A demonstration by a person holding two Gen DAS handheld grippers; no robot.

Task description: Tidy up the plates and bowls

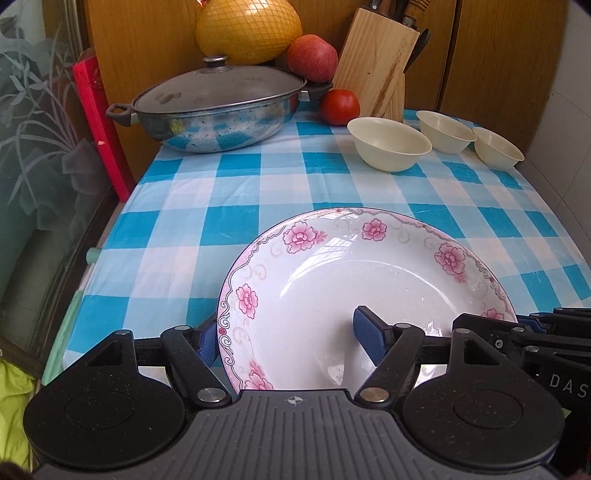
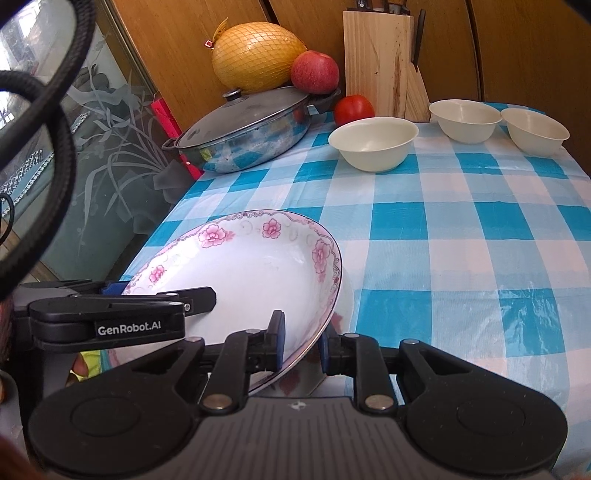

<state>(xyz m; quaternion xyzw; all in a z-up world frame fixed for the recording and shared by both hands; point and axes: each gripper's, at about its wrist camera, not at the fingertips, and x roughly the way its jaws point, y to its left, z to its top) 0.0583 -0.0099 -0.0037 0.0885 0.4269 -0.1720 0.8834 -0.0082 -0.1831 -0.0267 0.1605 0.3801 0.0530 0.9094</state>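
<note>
A white plate with pink flowers [image 1: 369, 280] is held tilted above the checked tablecloth; it also shows in the right wrist view [image 2: 251, 273]. My left gripper [image 1: 284, 336] straddles its left rim, one finger inside the plate and one outside. My right gripper [image 2: 303, 347] is shut on the plate's right rim. Three cream bowls [image 1: 389, 142] [image 1: 445, 131] [image 1: 496, 147] stand in a row at the far right, also seen in the right wrist view [image 2: 373, 142] [image 2: 465, 120] [image 2: 535, 129].
A lidded steel pan [image 1: 218, 110] sits at the back left, with a netted pomelo [image 1: 247, 29], an apple [image 1: 312, 57] and a tomato [image 1: 339, 106] beside it. A wooden knife block [image 1: 373, 62] stands behind the bowls. The table edge drops at the left.
</note>
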